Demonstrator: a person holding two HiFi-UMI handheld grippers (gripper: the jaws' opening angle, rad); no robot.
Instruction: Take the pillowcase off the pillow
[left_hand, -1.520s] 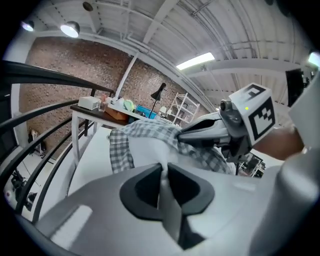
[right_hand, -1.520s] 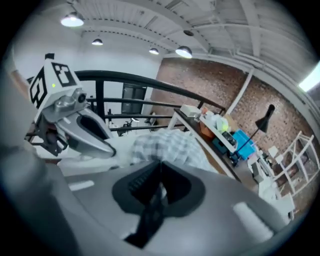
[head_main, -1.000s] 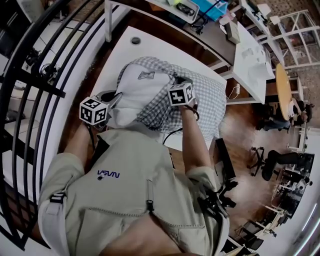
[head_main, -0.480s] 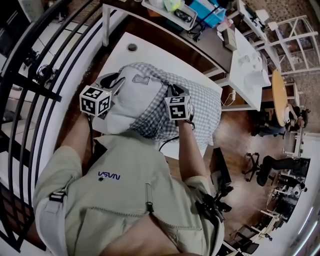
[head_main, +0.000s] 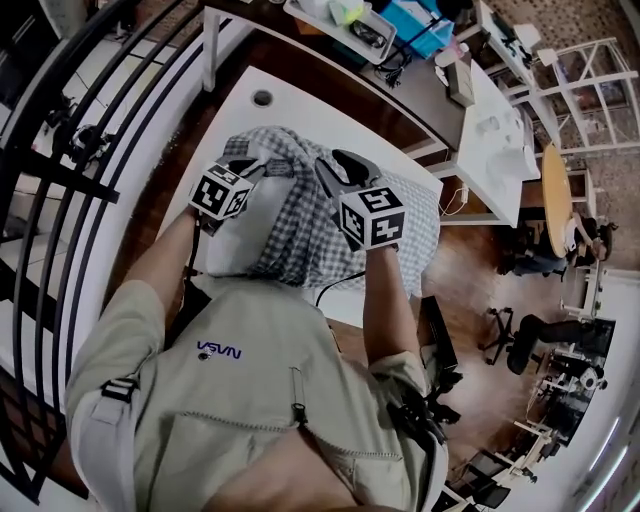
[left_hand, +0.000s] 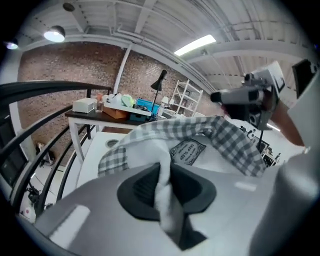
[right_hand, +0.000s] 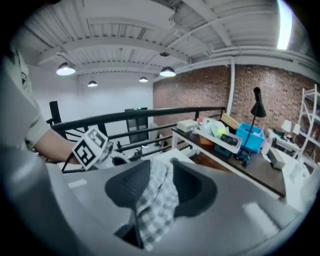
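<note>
Right gripper (right_hand: 160, 184) has just been opening its jaws, and the checked pillowcase (head_main: 310, 235) lies slack between them, released. Left gripper (left_hand: 165, 186) has just been closing and now pinches the white pillow (head_main: 228, 250). I judge a fresh grip comes next.

walls: brick (left_hand: 60, 75) | floor: wood (head_main: 480, 250) | furniture: white tables (head_main: 290, 105), black railing (head_main: 60, 160) | light: ceiling lamps (right_hand: 66, 70)

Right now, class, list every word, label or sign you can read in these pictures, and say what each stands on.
"VSVN": dark print on the person's beige shirt.
"DEEP SLEEP", as best it reads: framed label on the white pillow; its smaller print is too blurred.
Black-and-white marker cubes: square patterns only, no words.
</note>
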